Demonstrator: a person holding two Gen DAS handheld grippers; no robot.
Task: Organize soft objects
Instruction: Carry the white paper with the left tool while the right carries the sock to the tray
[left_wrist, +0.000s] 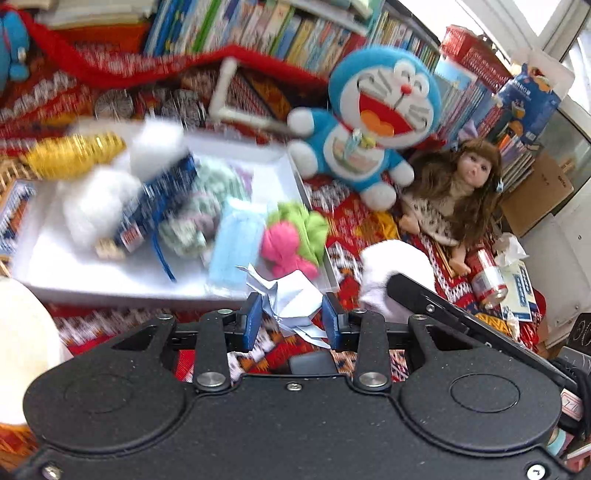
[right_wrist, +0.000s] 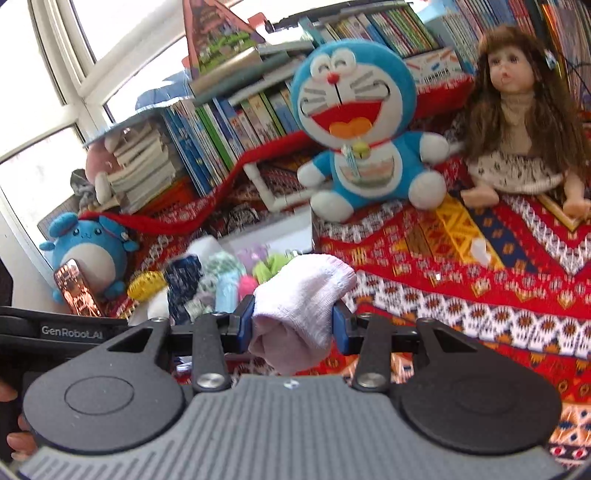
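A white box (left_wrist: 92, 273) on the patterned cloth holds several soft things: white socks (left_wrist: 99, 206), a dark blue patterned sock (left_wrist: 155, 206), a light blue piece (left_wrist: 236, 243) and a pink and green bundle (left_wrist: 291, 240). My left gripper (left_wrist: 291, 321) is shut on a white folded paper crane (left_wrist: 291, 299) just in front of the box. My right gripper (right_wrist: 293, 325) is shut on a rolled pale pink sock (right_wrist: 299, 299), held above the cloth to the right of the box (right_wrist: 273, 232); the sock also shows in the left wrist view (left_wrist: 391, 269).
A blue cat plush (left_wrist: 373, 114) and a long-haired doll (left_wrist: 454, 192) sit behind the box against rows of books (left_wrist: 258, 26). A red scarf (left_wrist: 147, 66), a gold hair roller (left_wrist: 70, 155), a can (left_wrist: 487, 277), a tissue pack (left_wrist: 517, 280) and a round blue plush (right_wrist: 88, 251) lie around.
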